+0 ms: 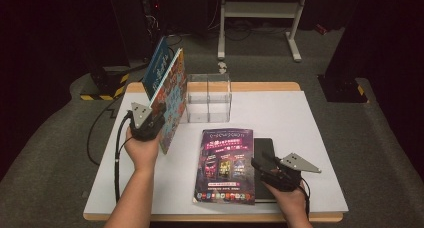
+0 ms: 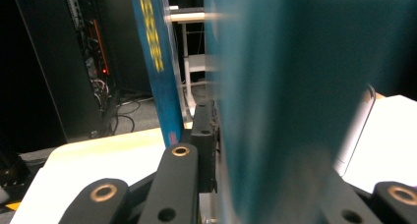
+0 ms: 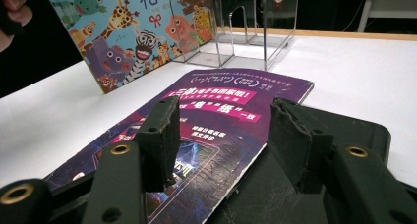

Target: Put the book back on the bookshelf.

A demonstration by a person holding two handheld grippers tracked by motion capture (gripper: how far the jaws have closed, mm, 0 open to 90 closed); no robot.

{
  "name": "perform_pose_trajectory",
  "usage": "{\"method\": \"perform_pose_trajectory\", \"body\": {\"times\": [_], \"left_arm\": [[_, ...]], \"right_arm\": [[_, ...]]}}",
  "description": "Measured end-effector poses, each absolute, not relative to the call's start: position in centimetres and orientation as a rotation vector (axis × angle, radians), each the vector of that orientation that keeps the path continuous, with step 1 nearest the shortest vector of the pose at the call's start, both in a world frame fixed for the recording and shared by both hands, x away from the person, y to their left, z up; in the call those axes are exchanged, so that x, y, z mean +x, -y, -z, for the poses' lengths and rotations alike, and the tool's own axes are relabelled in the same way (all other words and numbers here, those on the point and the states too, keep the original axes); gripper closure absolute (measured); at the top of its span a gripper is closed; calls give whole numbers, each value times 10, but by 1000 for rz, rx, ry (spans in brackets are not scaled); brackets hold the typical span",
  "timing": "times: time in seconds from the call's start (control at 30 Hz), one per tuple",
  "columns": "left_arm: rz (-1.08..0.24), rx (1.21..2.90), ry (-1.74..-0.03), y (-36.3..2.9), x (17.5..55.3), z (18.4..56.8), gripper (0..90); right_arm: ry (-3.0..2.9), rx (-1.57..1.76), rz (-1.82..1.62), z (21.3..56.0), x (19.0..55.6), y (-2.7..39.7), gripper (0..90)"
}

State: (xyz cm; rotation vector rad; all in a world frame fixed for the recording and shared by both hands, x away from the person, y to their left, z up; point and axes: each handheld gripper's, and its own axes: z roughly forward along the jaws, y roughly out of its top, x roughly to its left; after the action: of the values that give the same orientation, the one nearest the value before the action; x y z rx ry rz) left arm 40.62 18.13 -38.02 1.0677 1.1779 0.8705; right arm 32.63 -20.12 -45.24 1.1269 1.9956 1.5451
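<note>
Two books stand tilted at the left gripper: its jaws pinch the cartoon-animal picture book, with a blue book leaning behind, beside the clear acrylic box. Right gripper hovers spread and empty over the purple magazine and black notebook on the white tabletop

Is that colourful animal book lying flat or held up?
Held up, tilted. The left tongs grip the animal book on edge above the table, its top leaning away from the clear box.
</note>
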Motion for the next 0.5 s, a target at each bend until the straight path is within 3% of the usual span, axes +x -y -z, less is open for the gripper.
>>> {"method": "perform_pose_trajectory", "body": {"times": [0.5], "left_arm": [[-888, 1085, -1205, -180, 396, 400, 760]], "right_arm": [[-2002, 1125, -1537, 454, 326, 200, 455]]}}
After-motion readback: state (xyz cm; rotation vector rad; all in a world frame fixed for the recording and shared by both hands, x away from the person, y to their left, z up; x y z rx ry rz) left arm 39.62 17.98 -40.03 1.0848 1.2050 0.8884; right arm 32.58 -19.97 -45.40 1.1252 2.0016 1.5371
